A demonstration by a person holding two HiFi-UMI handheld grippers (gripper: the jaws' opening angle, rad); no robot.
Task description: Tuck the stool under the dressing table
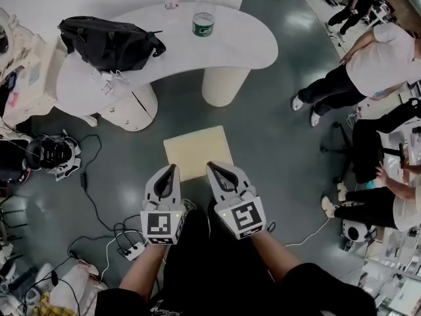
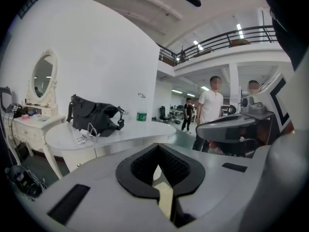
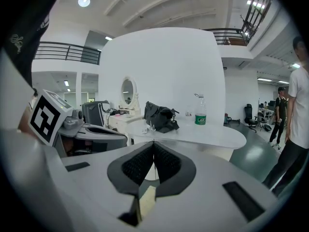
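Left tongs [image 1: 171,170] and right tongs [image 1: 214,168] closed, holding nothing, by the stool [image 1: 196,149]
An uneven push could twist it into a leg [image 1: 225,84] of the surface [image 1: 253,41]

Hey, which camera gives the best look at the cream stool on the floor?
The head view: it looks down on most of the square cream top of the stool. The left gripper view and the right gripper view each catch only a narrow cream sliver of it below their jaws.
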